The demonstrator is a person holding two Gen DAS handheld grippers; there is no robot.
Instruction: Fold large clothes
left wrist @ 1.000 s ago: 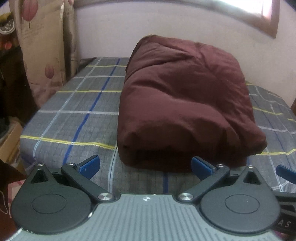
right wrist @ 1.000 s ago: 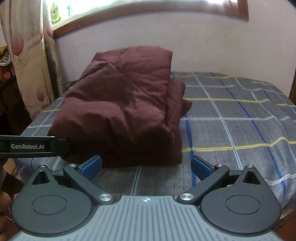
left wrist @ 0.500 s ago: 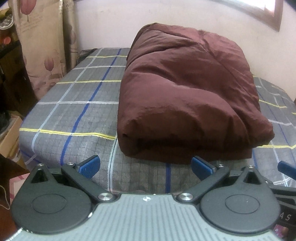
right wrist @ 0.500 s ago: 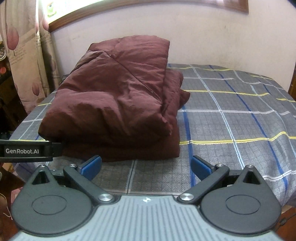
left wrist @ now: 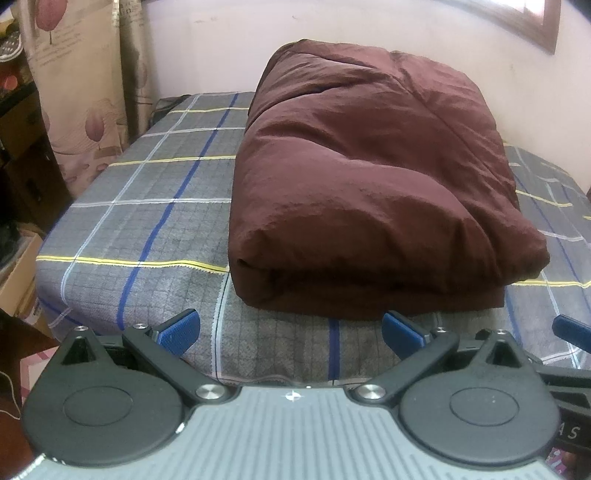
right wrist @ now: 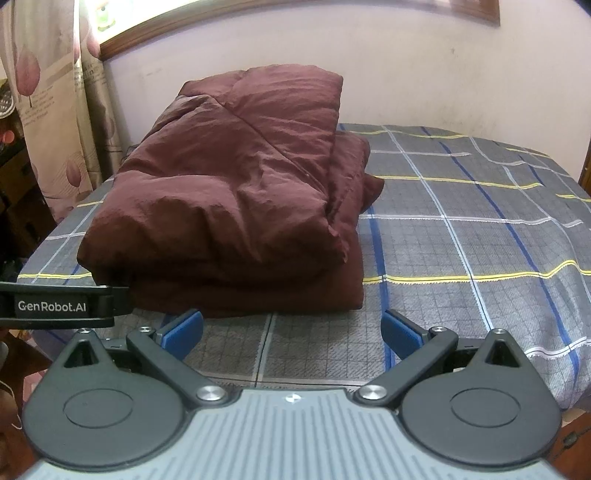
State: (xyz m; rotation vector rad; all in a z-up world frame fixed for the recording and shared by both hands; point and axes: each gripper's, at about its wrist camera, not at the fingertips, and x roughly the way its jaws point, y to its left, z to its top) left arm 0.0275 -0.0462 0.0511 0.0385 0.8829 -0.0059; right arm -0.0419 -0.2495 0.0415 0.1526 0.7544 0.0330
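Observation:
A dark maroon padded garment (left wrist: 369, 177) lies folded in a thick stack on the grey plaid bed (left wrist: 147, 229). It also shows in the right wrist view (right wrist: 236, 199), with a lower layer sticking out on its right side. My left gripper (left wrist: 291, 330) is open and empty, held back from the bed's near edge in front of the stack. My right gripper (right wrist: 291, 330) is open and empty, also back from the near edge, right of the stack's front. The left gripper's side (right wrist: 55, 304) shows at the left of the right wrist view.
A floral curtain (left wrist: 77, 92) hangs at the left, with cardboard boxes (left wrist: 14, 273) on the floor below it. A wall and window frame (right wrist: 221, 22) back the bed. The bed's right half (right wrist: 480, 221) holds only the plaid sheet.
Both grippers have pulled back and risen from the stack, which now looks smaller and lower in both views. The garment has not moved. Both jaws stay open.

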